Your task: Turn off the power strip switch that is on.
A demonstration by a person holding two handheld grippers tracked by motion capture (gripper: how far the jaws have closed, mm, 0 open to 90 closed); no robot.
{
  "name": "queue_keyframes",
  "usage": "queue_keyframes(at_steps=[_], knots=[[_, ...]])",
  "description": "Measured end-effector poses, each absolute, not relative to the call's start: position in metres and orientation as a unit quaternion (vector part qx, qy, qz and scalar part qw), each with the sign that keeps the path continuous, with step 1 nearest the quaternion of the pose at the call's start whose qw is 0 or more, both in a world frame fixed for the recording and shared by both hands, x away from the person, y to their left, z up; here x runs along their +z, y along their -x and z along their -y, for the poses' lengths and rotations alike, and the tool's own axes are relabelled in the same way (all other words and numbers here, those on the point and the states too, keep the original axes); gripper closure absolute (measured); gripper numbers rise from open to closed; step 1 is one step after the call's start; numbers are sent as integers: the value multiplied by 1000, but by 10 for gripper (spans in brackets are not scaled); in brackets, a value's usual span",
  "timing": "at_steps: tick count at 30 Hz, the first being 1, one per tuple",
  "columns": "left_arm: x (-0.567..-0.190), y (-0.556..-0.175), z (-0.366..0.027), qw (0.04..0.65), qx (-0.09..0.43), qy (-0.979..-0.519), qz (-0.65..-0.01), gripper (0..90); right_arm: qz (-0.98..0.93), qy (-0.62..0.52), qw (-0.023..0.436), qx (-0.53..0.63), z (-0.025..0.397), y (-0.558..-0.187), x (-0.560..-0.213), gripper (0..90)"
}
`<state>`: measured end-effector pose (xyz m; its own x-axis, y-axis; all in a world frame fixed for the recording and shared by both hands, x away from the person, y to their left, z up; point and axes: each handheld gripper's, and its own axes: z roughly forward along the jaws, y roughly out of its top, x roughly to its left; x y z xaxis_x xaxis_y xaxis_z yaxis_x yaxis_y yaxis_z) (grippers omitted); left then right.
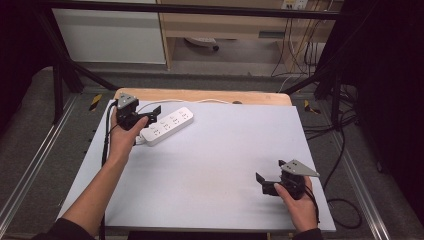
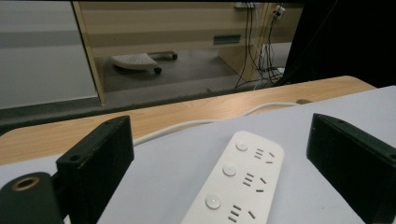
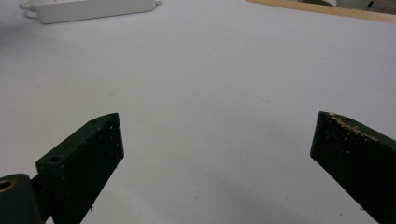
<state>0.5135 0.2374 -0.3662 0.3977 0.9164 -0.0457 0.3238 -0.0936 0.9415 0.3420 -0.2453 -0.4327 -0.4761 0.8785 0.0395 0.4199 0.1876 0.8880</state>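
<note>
We hold our left gripper (image 1: 149, 114) over the near end of the white power strip (image 1: 167, 124), jaws spread wide; the left gripper view shows the strip (image 2: 235, 182) lying between them, running straight ahead, touched by neither. Its white cord (image 2: 196, 123) curves off beyond the jaws onto the wooden table edge (image 2: 187, 109). Our right gripper (image 1: 267, 172), jaws also wide apart and holding nothing, hovers over bare grey mat (image 3: 224, 74), well apart from the strip, which lies far ahead to its left
</note>
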Motion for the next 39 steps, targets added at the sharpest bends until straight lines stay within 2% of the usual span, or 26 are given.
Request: queue_keyframes(at_steps=[12,25,39], knots=[[-380,-533,-226,479,295,-681,-469,81,-726,-448,251,457,247,-343,-433,29],[-391,-539,-224,462,288,-689,-478,112,-725,-450,251,457,248,-343,-433,28],[-400,-545,-223,458,268,-695,-486,108,-726,-447,248,460,248,-343,-433,25]])
